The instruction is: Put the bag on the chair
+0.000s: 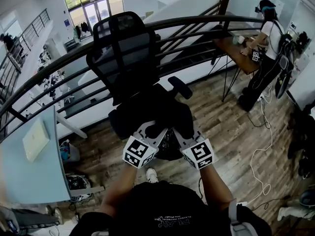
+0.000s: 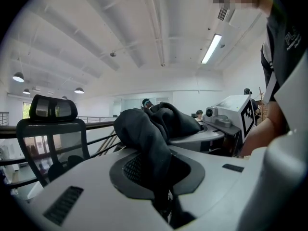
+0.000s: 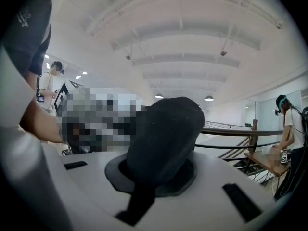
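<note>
Okay, left gripper (image 1: 153, 130) and right gripper (image 1: 183, 130) are both clamped on folds of the black bag (image 1: 165, 113), which is held low at the chair (image 1: 123, 53) seat. Black on black, so seat contact is unclear. Curved railing (image 1: 206, 21) runs right behind the chair back. Open wood floor (image 1: 231, 132) to the right, pale surface (image 1: 27, 181) close at left. Wooden surface (image 1: 235, 50) with a person (image 1: 269, 38) is well apart, far right.

Black bag (image 1: 163, 113), black mesh chair (image 1: 123, 48)
</note>
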Demonstrator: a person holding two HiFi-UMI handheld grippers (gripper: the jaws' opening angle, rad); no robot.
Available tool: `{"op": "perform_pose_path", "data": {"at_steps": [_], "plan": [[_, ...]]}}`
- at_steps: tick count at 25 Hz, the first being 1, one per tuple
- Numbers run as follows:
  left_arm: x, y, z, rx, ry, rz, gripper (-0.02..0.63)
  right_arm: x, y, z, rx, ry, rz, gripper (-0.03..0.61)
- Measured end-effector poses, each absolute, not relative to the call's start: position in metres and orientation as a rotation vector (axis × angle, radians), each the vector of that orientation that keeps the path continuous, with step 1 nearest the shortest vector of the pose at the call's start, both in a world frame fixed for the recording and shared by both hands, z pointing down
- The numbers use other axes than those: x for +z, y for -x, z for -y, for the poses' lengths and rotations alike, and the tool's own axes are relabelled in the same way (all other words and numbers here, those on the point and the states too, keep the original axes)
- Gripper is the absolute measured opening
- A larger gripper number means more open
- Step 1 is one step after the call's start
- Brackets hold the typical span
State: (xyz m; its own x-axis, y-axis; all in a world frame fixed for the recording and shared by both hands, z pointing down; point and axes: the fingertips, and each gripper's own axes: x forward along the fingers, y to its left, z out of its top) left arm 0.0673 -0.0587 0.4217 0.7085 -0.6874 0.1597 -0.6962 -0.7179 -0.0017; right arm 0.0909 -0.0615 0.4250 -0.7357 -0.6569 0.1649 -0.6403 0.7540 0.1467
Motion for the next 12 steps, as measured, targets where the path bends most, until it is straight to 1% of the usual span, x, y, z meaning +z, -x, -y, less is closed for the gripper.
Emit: {"op": "perform_pose_path", "data": {"at_steps": [12], "plan": [[0.430, -0.003, 0.118, 0.229, -2.831, 1.157, 0.058, 0.434, -0.030, 0.124, -0.082, -1.073, 2.717, 0.037]]}}
